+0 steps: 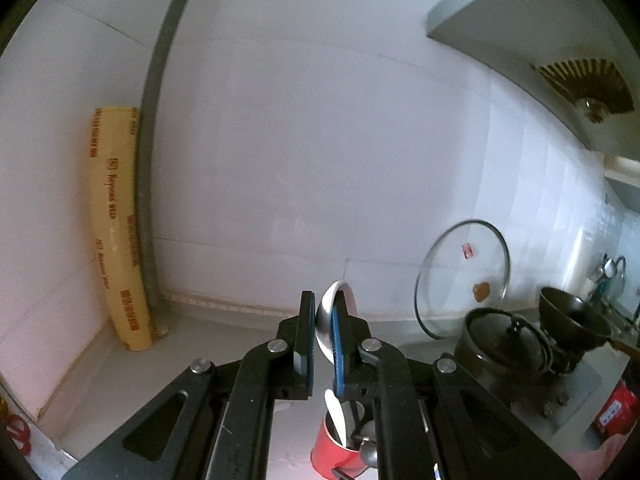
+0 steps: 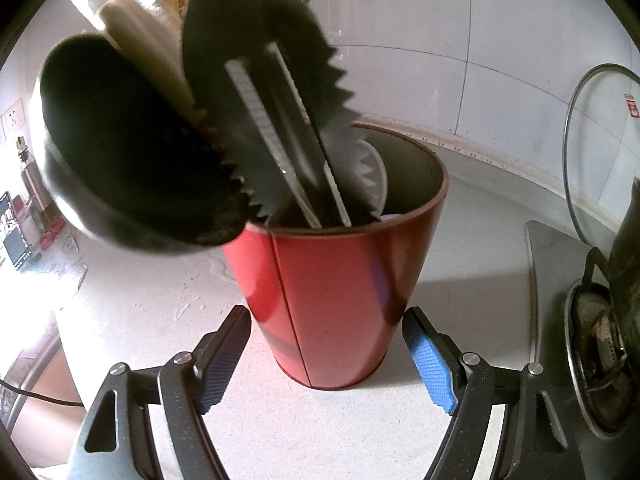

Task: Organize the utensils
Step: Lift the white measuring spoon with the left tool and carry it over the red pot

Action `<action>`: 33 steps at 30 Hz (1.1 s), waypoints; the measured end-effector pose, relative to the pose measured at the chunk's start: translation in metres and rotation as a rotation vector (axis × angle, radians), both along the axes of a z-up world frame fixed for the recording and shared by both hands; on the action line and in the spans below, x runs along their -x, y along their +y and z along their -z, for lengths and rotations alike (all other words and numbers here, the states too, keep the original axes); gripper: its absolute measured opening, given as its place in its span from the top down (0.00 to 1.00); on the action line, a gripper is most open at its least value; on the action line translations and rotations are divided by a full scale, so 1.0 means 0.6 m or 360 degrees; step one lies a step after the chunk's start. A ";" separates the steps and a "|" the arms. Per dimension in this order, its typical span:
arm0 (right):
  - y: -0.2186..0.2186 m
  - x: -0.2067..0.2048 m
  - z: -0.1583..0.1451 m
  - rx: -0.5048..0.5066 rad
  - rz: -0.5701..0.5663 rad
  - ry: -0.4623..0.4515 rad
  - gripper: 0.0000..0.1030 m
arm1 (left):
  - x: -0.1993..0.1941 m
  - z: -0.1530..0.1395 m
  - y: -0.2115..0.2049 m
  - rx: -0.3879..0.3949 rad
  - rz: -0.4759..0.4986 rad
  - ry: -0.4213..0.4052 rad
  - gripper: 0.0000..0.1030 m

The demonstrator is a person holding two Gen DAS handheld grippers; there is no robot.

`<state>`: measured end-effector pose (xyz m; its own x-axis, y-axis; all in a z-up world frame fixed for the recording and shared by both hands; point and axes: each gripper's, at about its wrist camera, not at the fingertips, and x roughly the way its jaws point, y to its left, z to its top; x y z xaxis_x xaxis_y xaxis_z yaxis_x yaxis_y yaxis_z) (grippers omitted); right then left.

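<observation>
Utensils crowd the red cup [image 2: 332, 300], which stands on the white counter [image 2: 160, 320] between the wide-spread fingers of the right gripper [image 2: 326, 354]. Its blue pads [image 2: 430, 364] sit close beside the cup's lower sides, though whether they actually press on the wall cannot be told. Rising out of the cup are a black ladle [image 2: 120, 148], a dark serrated slotted spatula [image 2: 272, 92], a cream-coloured handle [image 2: 144, 48] between those two, and a white utensil [image 2: 372, 176] against the inner wall.

Above the cup, the left gripper [image 1: 322, 332] has its jaws nearly closed on a white spoon [image 1: 334, 312], bowl upward, pinched by the edge. Right of the cup lies a stove [image 2: 560, 280] with a dark pot [image 1: 504, 344] and a black bowl-shaped pan [image 1: 568, 320]. Behind those, a glass lid [image 1: 460, 276] leans on the white tiled wall [image 1: 320, 160]. Far left of the cup, in the corner, a roll of cling wrap [image 1: 116, 232] stands upright beside a grey pipe [image 1: 148, 200].
</observation>
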<state>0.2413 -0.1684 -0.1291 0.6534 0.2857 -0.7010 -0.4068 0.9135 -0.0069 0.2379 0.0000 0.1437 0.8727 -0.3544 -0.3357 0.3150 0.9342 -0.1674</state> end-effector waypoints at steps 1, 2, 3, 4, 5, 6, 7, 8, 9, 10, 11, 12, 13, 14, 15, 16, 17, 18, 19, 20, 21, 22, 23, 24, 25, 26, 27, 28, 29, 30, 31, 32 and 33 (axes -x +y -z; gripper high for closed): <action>-0.001 0.000 0.000 0.0000 0.0000 -0.0001 0.22 | 0.002 0.002 -0.006 -0.0006 0.0005 0.0006 0.93; -0.001 0.000 0.000 -0.0002 0.0000 -0.0002 0.22 | -0.002 0.006 -0.010 -0.0013 0.0007 0.0020 0.93; -0.003 -0.002 0.000 -0.0004 0.0000 -0.0003 0.22 | -0.005 0.010 -0.012 -0.0022 0.0001 0.0028 0.93; -0.004 -0.001 0.000 -0.0005 0.0001 -0.0003 0.22 | -0.008 0.014 -0.016 -0.0042 -0.0015 0.0038 0.93; -0.004 0.001 -0.002 -0.0007 0.0001 -0.0003 0.22 | -0.012 0.017 -0.019 -0.0068 -0.0034 0.0041 0.93; -0.004 0.000 -0.002 -0.0008 0.0002 -0.0003 0.22 | -0.013 0.017 -0.021 -0.0088 -0.0046 0.0040 0.93; -0.004 0.001 -0.002 -0.0008 0.0002 -0.0004 0.22 | -0.015 0.021 -0.026 -0.0116 -0.0058 0.0037 0.93; -0.004 0.001 -0.002 -0.0009 0.0001 -0.0004 0.22 | -0.014 0.022 -0.029 -0.0131 -0.0068 0.0033 0.93; -0.004 0.001 -0.003 -0.0009 0.0001 -0.0003 0.22 | -0.015 0.024 -0.034 -0.0162 -0.0082 0.0023 0.93; -0.004 0.001 -0.003 -0.0008 -0.0001 -0.0003 0.22 | -0.016 0.026 -0.040 -0.0194 -0.0091 0.0016 0.93; -0.004 0.001 -0.002 -0.0008 -0.0001 -0.0002 0.22 | -0.016 0.030 -0.047 -0.0231 -0.0100 0.0010 0.93; -0.004 0.000 -0.002 -0.0008 -0.0001 0.0000 0.22 | -0.017 0.032 -0.052 -0.0265 -0.0105 0.0004 0.93; -0.005 0.002 -0.001 -0.0009 -0.0001 0.0000 0.22 | -0.018 0.034 -0.058 -0.0295 -0.0108 0.0001 0.93; -0.005 0.002 -0.001 -0.0012 -0.0002 0.0001 0.22 | -0.019 0.039 -0.066 -0.0336 -0.0110 0.0003 0.93; -0.006 0.004 -0.001 -0.0014 -0.0002 0.0002 0.22 | -0.021 0.042 -0.071 -0.0360 -0.0110 0.0006 0.93; -0.007 0.004 -0.001 -0.0015 -0.0002 0.0002 0.22 | -0.023 0.046 -0.076 -0.0384 -0.0109 0.0010 0.93; -0.007 0.005 -0.001 -0.0015 -0.0003 0.0002 0.22 | -0.025 0.048 -0.082 -0.0409 -0.0108 0.0013 0.93; -0.006 0.005 0.000 -0.0015 -0.0003 0.0002 0.22 | -0.026 0.052 -0.087 -0.0433 -0.0108 0.0015 0.93; -0.006 0.005 0.000 -0.0017 -0.0001 0.0003 0.22 | -0.027 0.055 -0.091 -0.0452 -0.0104 0.0016 0.93; -0.007 0.005 0.000 -0.0019 -0.0001 0.0003 0.22 | -0.028 0.059 -0.096 -0.0472 -0.0089 0.0023 0.93; -0.006 0.005 0.001 -0.0019 0.0000 0.0003 0.22 | -0.029 0.062 -0.098 -0.0477 -0.0076 0.0032 0.93; -0.007 0.005 0.001 -0.0021 0.0000 0.0004 0.22 | -0.029 0.063 -0.099 -0.0480 -0.0064 0.0042 0.93; -0.006 0.004 0.001 -0.0021 0.0001 0.0004 0.22 | -0.030 0.067 -0.102 -0.0489 -0.0044 0.0061 0.93; -0.006 0.004 0.001 -0.0020 0.0000 0.0004 0.22 | -0.031 0.069 -0.104 -0.0497 -0.0032 0.0072 0.93; -0.006 0.004 0.001 -0.0020 -0.0001 0.0004 0.22 | -0.031 0.072 -0.106 -0.0501 -0.0019 0.0083 0.93; -0.006 0.004 0.001 -0.0019 -0.0001 0.0004 0.22 | -0.032 0.075 -0.108 -0.0500 0.0006 0.0102 0.93; -0.006 0.004 0.001 -0.0019 0.0000 0.0004 0.22 | -0.032 0.077 -0.109 -0.0496 0.0020 0.0111 0.93; -0.006 0.004 0.001 -0.0019 0.0000 0.0004 0.22 | -0.033 0.079 -0.110 -0.0488 0.0040 0.0124 0.93; -0.006 0.004 0.001 -0.0020 0.0001 0.0004 0.22 | -0.033 0.080 -0.111 -0.0489 0.0054 0.0137 0.93; -0.006 0.004 0.001 -0.0020 0.0002 0.0004 0.22 | -0.034 0.083 -0.112 -0.0493 0.0061 0.0147 0.93; -0.006 0.004 0.001 -0.0020 0.0002 0.0005 0.22 | -0.035 0.085 -0.112 -0.0496 0.0067 0.0156 0.93; -0.006 0.004 0.001 -0.0020 0.0002 0.0004 0.22 | -0.036 0.087 -0.112 -0.0493 0.0075 0.0171 0.92; -0.006 0.004 0.001 -0.0019 0.0001 0.0004 0.22 | -0.037 0.090 -0.112 -0.0487 0.0087 0.0188 0.92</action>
<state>0.2388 -0.1719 -0.1298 0.6518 0.2938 -0.6992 -0.4061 0.9138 0.0053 0.2603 -0.0670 0.0900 0.8039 -0.2665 -0.5317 0.3611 0.9291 0.0803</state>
